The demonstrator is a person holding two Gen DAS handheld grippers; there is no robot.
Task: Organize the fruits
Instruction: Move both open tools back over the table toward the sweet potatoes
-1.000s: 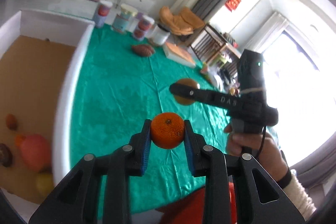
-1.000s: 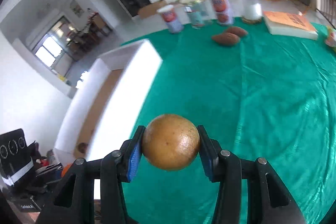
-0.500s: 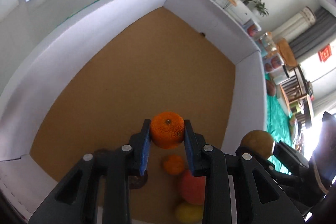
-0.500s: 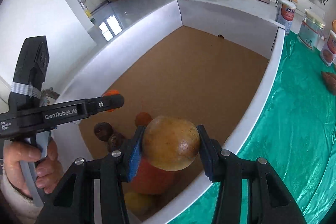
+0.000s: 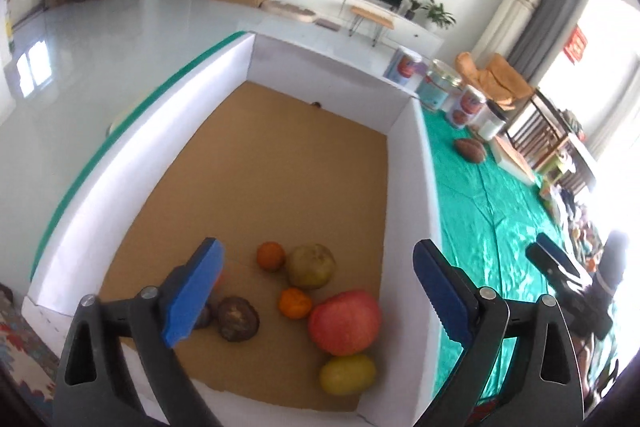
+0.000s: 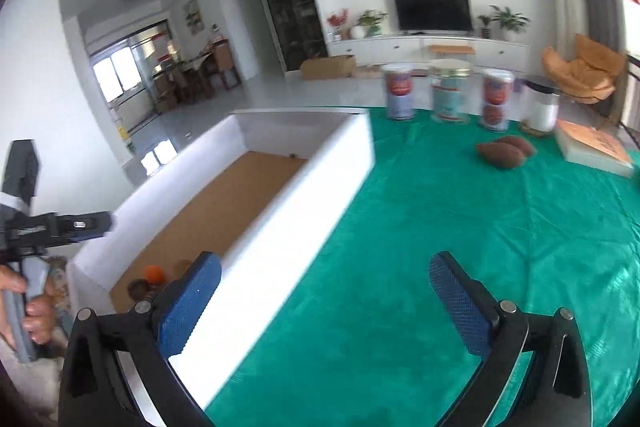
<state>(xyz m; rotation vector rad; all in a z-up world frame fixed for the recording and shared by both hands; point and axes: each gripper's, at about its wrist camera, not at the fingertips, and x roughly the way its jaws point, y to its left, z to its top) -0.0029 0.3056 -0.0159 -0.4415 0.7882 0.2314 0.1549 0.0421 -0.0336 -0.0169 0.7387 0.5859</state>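
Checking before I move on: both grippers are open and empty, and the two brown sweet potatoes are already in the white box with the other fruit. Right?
Not quite. The left gripper and right gripper are open and empty, but the two sweet potatoes lie on the green tablecloth, outside the white box, as the right wrist view shows.

White-walled box with brown floor; plain green tablecloth; orange tangerine; red apple; blue claw pads.
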